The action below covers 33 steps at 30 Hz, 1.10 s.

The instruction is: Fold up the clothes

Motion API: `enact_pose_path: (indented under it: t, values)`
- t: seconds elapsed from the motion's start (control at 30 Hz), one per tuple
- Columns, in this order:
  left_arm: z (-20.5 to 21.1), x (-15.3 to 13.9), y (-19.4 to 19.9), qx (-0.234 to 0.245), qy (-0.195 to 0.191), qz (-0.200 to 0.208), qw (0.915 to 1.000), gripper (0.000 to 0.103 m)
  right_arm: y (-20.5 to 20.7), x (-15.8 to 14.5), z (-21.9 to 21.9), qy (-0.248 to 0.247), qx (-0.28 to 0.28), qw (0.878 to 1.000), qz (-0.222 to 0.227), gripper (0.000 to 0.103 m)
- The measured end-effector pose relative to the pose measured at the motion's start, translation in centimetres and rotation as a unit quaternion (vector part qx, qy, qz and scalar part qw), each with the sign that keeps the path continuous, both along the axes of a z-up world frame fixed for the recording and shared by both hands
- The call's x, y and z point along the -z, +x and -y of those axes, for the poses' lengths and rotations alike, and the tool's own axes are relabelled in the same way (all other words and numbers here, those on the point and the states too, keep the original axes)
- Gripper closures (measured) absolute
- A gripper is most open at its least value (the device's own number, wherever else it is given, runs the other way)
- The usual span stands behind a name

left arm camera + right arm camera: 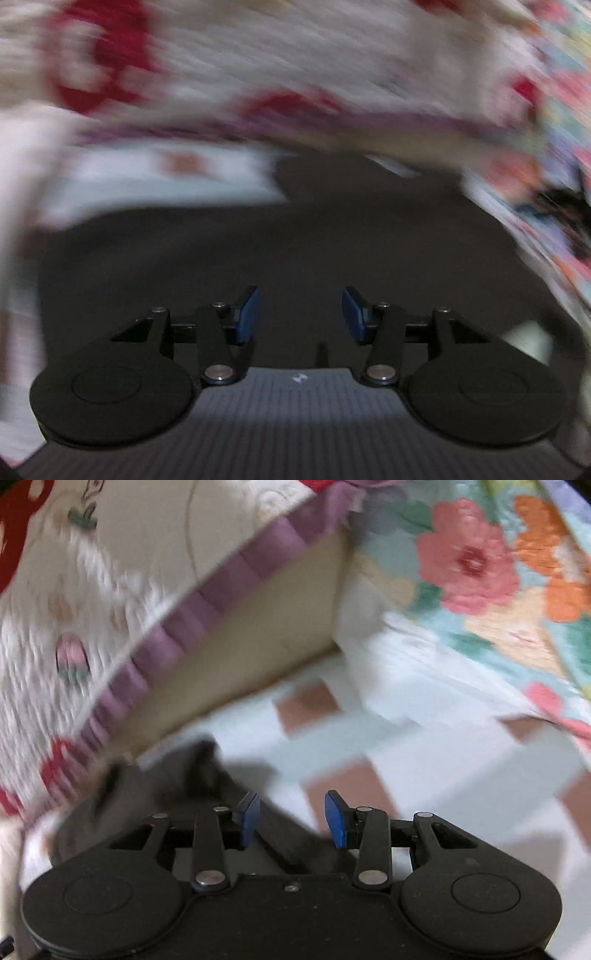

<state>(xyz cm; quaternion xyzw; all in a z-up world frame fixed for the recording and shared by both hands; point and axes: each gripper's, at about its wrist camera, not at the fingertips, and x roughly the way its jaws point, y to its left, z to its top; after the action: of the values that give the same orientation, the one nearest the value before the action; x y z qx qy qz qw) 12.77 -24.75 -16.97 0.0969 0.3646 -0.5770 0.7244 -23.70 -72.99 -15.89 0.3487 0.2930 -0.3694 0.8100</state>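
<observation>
Both tongs spread, empty: left gripper (300,314), right gripper (291,819). Dark garment (147,790) at right's ten o'clock; pinch an edge squarely.

Left gripper (300,314) has its blue pads (246,316) spread apart, holding nothing. Right gripper (292,819) likewise gapes, pads (335,821) apart and bare, pointing toward 12 o'clock.

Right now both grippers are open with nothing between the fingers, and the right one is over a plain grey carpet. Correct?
Not quite. The right gripper is over a floor of white and reddish-brown tiles, not plain grey carpet, as the right wrist view shows. The rest holds: the left gripper and the right are both open with nothing between the fingers.
</observation>
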Motion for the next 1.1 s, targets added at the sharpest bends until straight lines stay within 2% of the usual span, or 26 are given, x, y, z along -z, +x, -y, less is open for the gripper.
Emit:
enact_pose_path:
  t: [0.1, 0.2, 0.33, 0.4, 0.47, 0.57, 0.67, 0.83, 0.87, 0.93, 0.97, 1.0, 1.03, 1.07, 1.1]
  values:
    - [2.4, 0.7, -5.1, 0.091, 0.033, 0.030, 0.9948, 0.050, -4.3, 0.9, -2.3, -0.013, -0.004, 1.000, -0.010, 0.053]
    - [4.2, 1.1, -8.3, 0.125, 0.068, 0.059, 0.9880, 0.046, -7.6, 2.5, -2.9, 0.006, -0.003, 1.000, -0.007, 0.053]
    - [6.3, 1.6, -9.8, 0.120, 0.116, 0.063, 0.9839, 0.045, -9.1, 4.5, -4.8, 0.045, -0.032, 0.998, 0.007, 0.053]
    - [6.7, 2.0, -9.9, 0.104, 0.142, 0.056, 0.9829, 0.040, -9.8, 5.4, -5.8, 0.065, -0.049, 0.997, 0.015, 0.053]
    - [6.4, 2.7, -9.8, 0.085, 0.171, 0.048, 0.9805, 0.039, -10.4, 6.4, -6.8, 0.085, -0.065, 0.994, 0.023, 0.052]
    - [5.8, 2.6, -9.9, 0.072, 0.187, 0.051, 0.9785, 0.038, -11.7, 7.5, -8.3, 0.117, -0.075, 0.989, 0.048, 0.050]
    - [5.7, 2.3, -10.2, 0.060, 0.207, 0.057, 0.9749, 0.031, -13.1, 8.2, -9.7, 0.152, -0.072, 0.982, 0.084, 0.040]
    - [5.6, 2.5, -10.3, 0.050, 0.219, 0.058, 0.9728, 0.018, -12.2, 9.0, -10.2, 0.137, -0.079, 0.979, 0.126, 0.037]
    - [5.7, 2.6, -10.2, 0.049, 0.219, 0.057, 0.9727, 0.015, -12.0, 9.2, -10.3, 0.133, -0.080, 0.979, 0.134, 0.039]
    - [5.7, 2.7, -10.2, 0.046, 0.221, 0.055, 0.9726, 0.014, -11.0, 9.0, -10.6, 0.097, -0.076, 0.983, 0.137, 0.094]
    - [5.7, 2.8, -10.1, 0.044, 0.222, 0.055, 0.9725, 0.018, -10.7, 8.1, -11.0, 0.067, -0.078, 0.984, 0.142, 0.092]
    - [5.8, 2.9, -10.1, 0.043, 0.223, 0.054, 0.9725, 0.031, -10.6, 6.8, -11.6, 0.033, -0.085, 0.984, 0.152, 0.093]
    - [5.7, 2.6, -10.0, 0.043, 0.227, 0.051, 0.9716, 0.041, -10.7, 6.2, -12.0, 0.018, -0.088, 0.985, 0.149, 0.094]
    - [5.7, 2.1, -9.9, 0.047, 0.234, 0.039, 0.9704, 0.073, -10.9, 6.1, -12.3, 0.016, -0.089, 0.986, 0.137, 0.095]
    - [5.5, 1.6, -9.6, 0.048, 0.238, 0.018, 0.9699, 0.095, -11.2, 6.0, -12.5, 0.015, -0.089, 0.988, 0.125, 0.095]
